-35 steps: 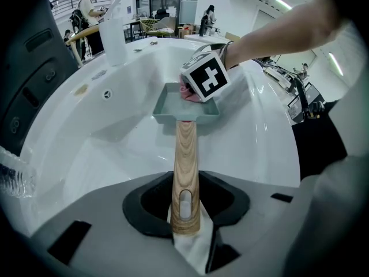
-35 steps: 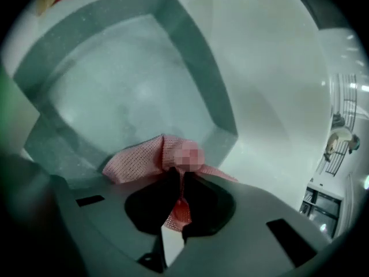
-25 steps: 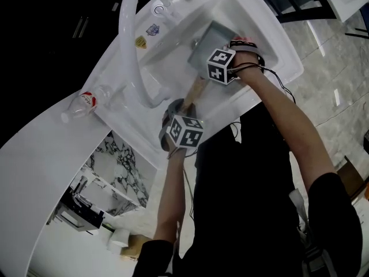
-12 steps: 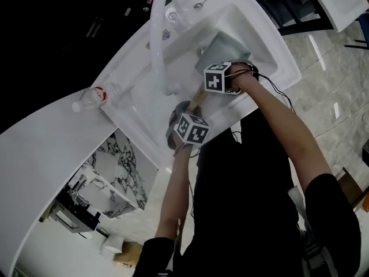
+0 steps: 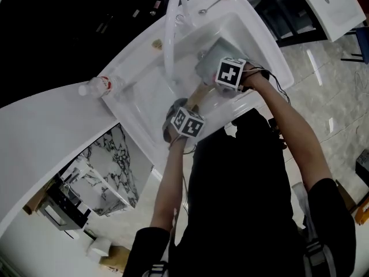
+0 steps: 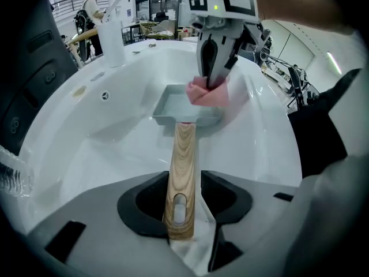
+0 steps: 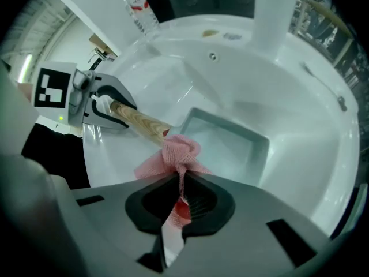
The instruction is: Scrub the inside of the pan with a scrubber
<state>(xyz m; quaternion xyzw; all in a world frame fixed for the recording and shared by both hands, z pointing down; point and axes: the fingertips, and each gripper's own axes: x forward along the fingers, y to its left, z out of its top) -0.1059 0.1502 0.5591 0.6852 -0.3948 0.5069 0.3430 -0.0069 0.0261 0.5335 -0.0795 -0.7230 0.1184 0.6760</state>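
A square grey pan with a wooden handle lies in the white sink. My left gripper is around the handle's end. Its jaws have just been opening, and one pad now stands a little off the wood. My right gripper is shut on a pink mesh scrubber and hangs just above the pan's near rim. In the right gripper view the scrubber bunches out of the jaws over the pan, with the left gripper at the handle's far end.
A curved white faucet arches over the sink's back. A plastic bottle lies on the counter to the left of the sink. A spoon rests on the far rim. The sink's front edge is right under my arms.
My right gripper has risen out of the pan with the scrubber still in it. The left gripper has stayed at the handle's end. My head view has shifted slightly.
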